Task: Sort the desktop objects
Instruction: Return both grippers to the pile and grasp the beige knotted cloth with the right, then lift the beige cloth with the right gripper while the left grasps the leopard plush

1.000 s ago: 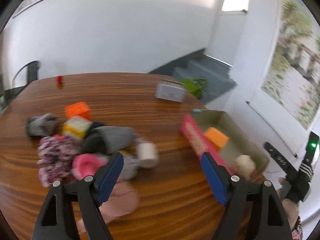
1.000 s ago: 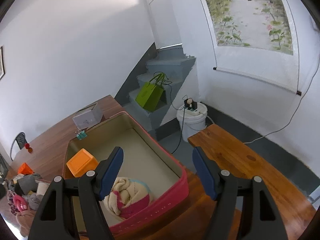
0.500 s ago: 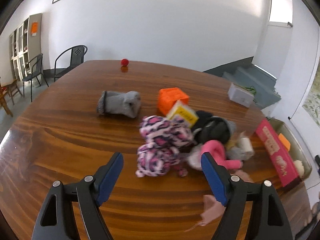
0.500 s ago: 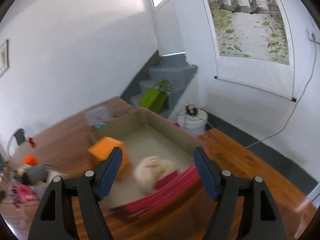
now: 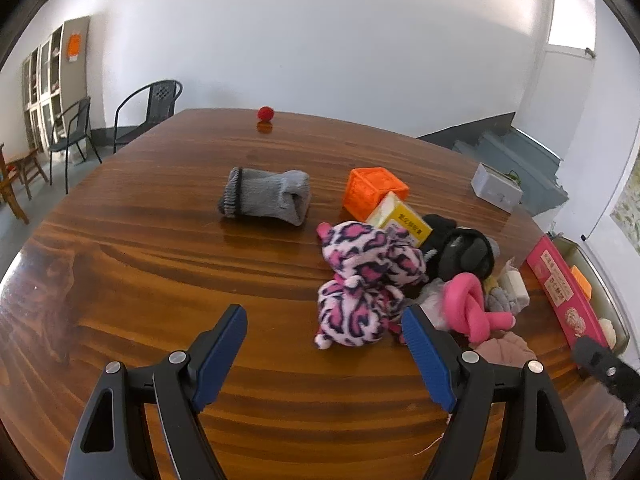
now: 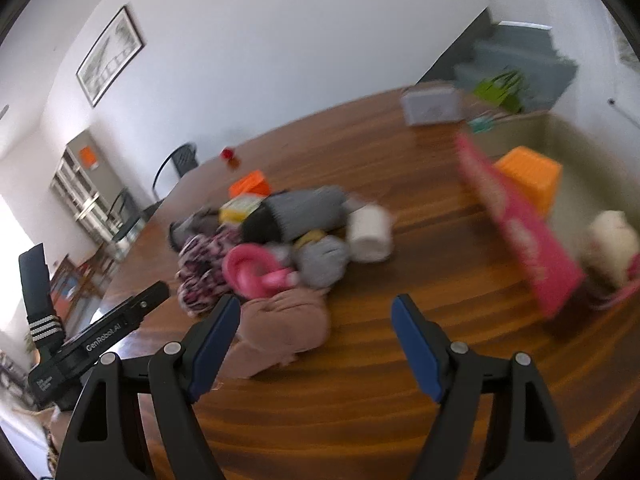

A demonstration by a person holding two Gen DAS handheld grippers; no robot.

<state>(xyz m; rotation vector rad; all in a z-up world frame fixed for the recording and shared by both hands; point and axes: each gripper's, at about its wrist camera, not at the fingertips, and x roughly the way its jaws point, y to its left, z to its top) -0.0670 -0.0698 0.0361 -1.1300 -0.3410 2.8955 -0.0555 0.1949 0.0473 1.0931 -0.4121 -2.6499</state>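
Note:
A pile of soft things lies on the wooden table (image 5: 160,264): a pink leopard-print sock bundle (image 5: 366,280), a pink knotted toy (image 5: 472,306), a black bundle (image 5: 464,254), a yellow box (image 5: 402,218), an orange cube (image 5: 374,192). A grey sock (image 5: 266,196) lies apart. My left gripper (image 5: 324,340) is open and empty, just short of the leopard bundle. My right gripper (image 6: 316,330) is open and empty over a tan cloth (image 6: 284,330). The pink-sided box (image 6: 516,220) holds an orange cube (image 6: 530,178) and a cream bundle (image 6: 610,246).
A small red ball (image 5: 265,113) sits at the table's far edge. A grey-white box (image 5: 496,186) stands at the far right. Chairs (image 5: 148,110) stand beyond the table at the left. The left gripper's body (image 6: 96,340) shows in the right wrist view.
Both views have swung left, from the pink-sided box toward the pile. My right gripper now hangs over the tan cloth. Both grippers stay open.

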